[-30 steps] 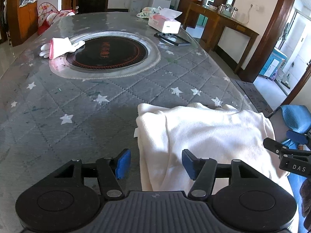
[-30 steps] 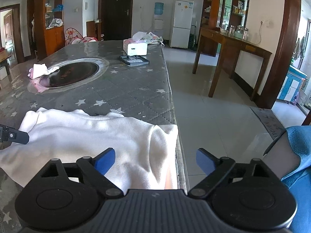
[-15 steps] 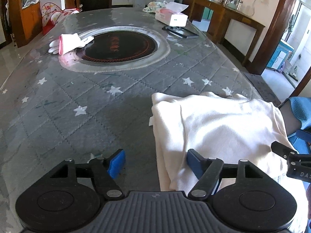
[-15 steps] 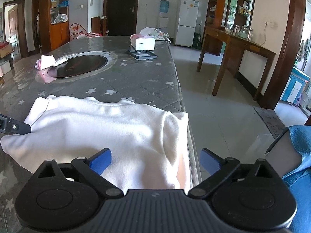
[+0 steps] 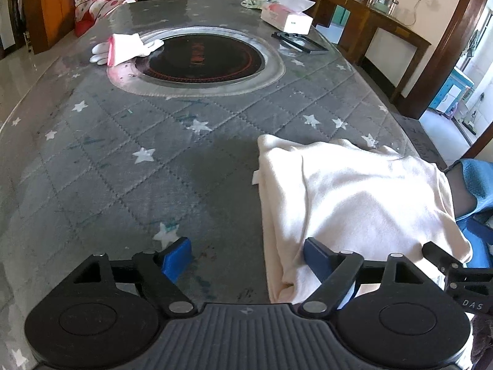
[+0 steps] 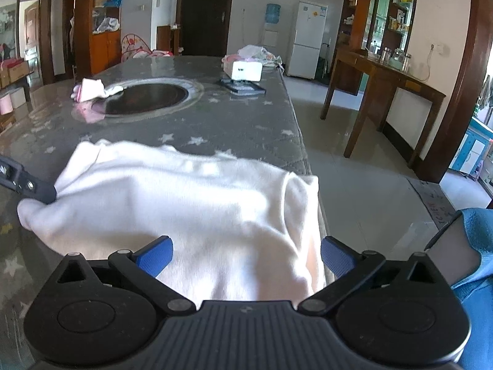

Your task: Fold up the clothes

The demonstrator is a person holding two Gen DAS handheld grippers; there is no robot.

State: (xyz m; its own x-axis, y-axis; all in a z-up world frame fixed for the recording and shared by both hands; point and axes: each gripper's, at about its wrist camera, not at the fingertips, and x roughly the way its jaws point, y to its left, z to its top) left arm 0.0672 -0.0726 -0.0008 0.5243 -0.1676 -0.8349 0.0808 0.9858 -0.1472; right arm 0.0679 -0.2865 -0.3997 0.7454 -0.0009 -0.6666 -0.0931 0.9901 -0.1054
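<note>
At the near end of the table (image 5: 92, 160), the left gripper (image 5: 248, 259) hangs with its blue-padded jaws spread wide, straddling the left folded edge of the cream garment (image 5: 354, 197); the right pad lies against the cloth, the left pad over the bare cover. The right gripper (image 6: 245, 256) is likewise spread, its jaws bracketing the garment's near right portion, where the cloth drapes over the table's right edge; nothing is pinched by either. The garment lies folded on the grey, star-printed quilted cover at the table's near right corner. Beyond it, a round dark hotplate (image 5: 200, 58) is set into the tabletop, with a white glove (image 5: 123, 47) at its left rim. A tissue box (image 5: 286, 18) and a flat black tray (image 5: 300, 41) lie farther back, toward the right edge.
</note>
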